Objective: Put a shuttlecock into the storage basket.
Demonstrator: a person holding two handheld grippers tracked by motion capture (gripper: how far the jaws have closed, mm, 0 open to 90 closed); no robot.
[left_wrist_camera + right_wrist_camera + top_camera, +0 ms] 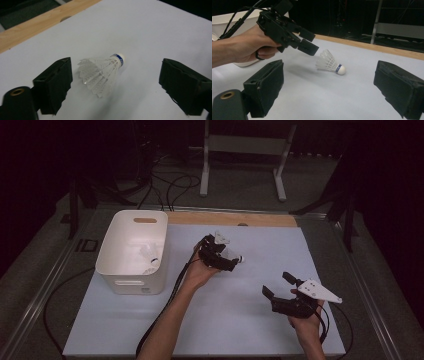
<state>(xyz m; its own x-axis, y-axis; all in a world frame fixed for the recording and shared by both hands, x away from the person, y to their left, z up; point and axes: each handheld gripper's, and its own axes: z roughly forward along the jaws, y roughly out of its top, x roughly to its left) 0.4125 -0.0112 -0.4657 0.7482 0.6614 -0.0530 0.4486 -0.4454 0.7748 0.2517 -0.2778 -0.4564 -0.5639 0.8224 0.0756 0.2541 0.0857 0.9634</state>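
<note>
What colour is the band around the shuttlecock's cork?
Blue, on the shuttlecock just behind its white cork; clearest in the right gripper view.

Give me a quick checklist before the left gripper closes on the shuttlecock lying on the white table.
1. Shuttlecock lies between the open jaws of the left gripper: ok, seen in the left gripper view.
2. Pads clear of the feathers: ok, a gap shows on both sides, though the feathers sit nearer one jaw.
3. Shuttlecock at rest on its side on the table, cork end away from the hand: ok.
4. Right gripper out of the way: ok, open and apart from the shuttlecock.
5. White bin within reach to the left, top open: ok.
6. Room left in the bin: cannot tell; pale things lie inside.
</note>
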